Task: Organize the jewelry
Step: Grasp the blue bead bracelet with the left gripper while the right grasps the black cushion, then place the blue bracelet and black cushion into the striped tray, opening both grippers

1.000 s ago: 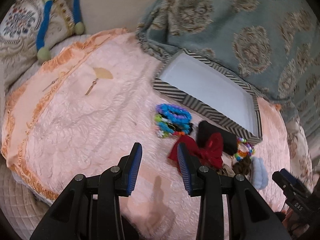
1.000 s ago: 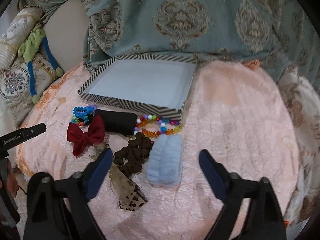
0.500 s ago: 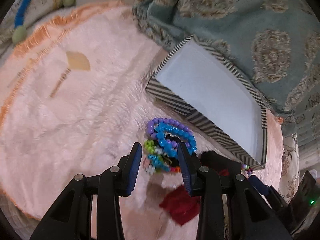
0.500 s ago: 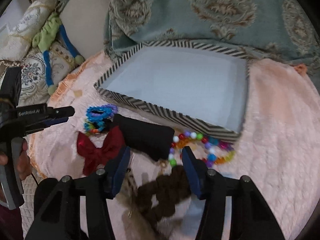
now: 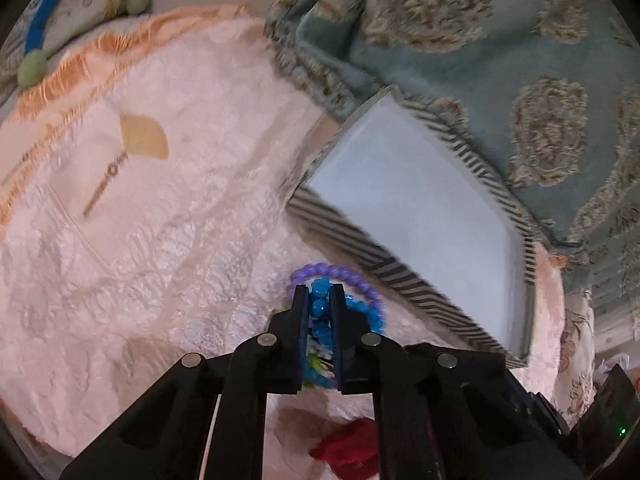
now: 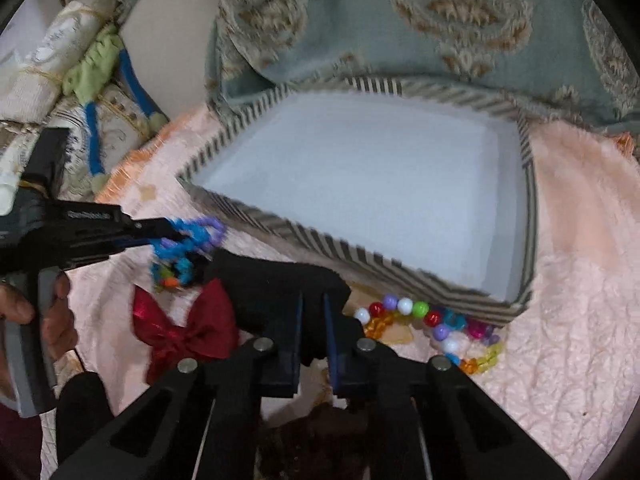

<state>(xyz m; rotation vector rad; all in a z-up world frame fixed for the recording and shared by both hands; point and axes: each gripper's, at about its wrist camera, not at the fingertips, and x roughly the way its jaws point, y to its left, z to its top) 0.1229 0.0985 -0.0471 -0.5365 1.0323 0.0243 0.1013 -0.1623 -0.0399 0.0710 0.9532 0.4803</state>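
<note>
My left gripper (image 5: 320,292) is closing, its pads pressing on a bunch of blue bead bracelets (image 5: 319,309), with a purple bracelet (image 5: 316,270) looped just ahead of the tips. The right wrist view shows that gripper (image 6: 160,236) from the side, with the bracelets (image 6: 196,236) at its tips. My right gripper (image 6: 312,300) is closing on the near edge of a black pouch (image 6: 272,284). Just beyond both lies a striped tray (image 6: 360,256) with a white floor and nothing in it. Its striped rim (image 5: 400,276) shows in the left view too.
A red bow (image 6: 180,328), a multicoloured bead string (image 6: 420,312) and a brown scrunchie (image 6: 312,440) lie on the pink quilt (image 5: 160,260). A teal patterned blanket (image 6: 460,20) rises behind the tray. Cushions (image 6: 80,92) sit at the left. A person's hand (image 6: 52,320) holds the left gripper.
Both grippers moved forward and down toward the pile, then shut: the left on the blue bracelets, the right on the black pouch. The bracelets look slightly lifted and blurred.
</note>
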